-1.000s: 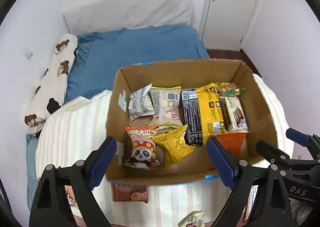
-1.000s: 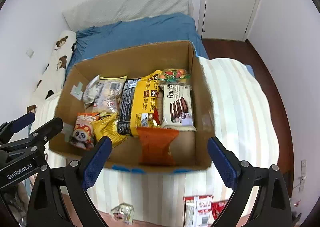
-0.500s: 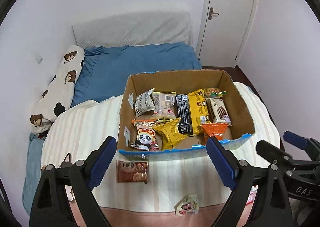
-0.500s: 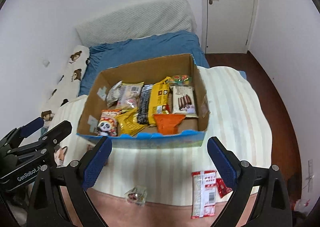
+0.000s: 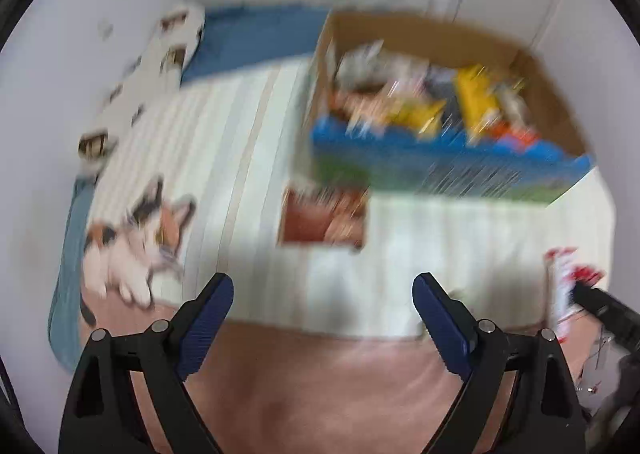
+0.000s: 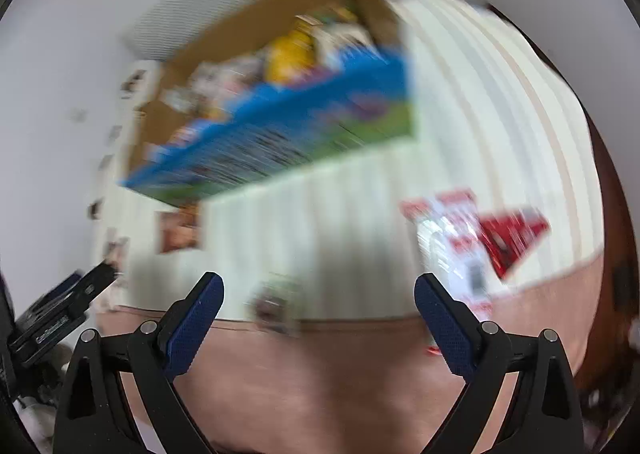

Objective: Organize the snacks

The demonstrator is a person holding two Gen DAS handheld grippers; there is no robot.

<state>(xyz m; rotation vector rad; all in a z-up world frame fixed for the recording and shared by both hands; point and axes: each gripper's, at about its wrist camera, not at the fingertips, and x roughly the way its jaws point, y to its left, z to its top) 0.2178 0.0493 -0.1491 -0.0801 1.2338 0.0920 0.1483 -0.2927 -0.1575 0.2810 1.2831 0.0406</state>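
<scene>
Two sets of jaws, left gripper [image 5: 323, 308] and right gripper [image 6: 319, 302], stand released and empty. From my right one, the red-and-white packet [image 6: 452, 242] lies at two o'clock on the bed [image 6: 480, 94], long axis pointing away; my left sits farther off. The cardboard box [image 6: 288, 142] at eleven o'clock holds many snacks.

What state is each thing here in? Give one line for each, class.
Cardboard box: open-topped, holding snacks.
Brown packet: flat on the blanket, outside the box.
Red-and-white packet: flat, outside the box.
Left tool: open, empty.
Right tool: open, empty.
</scene>
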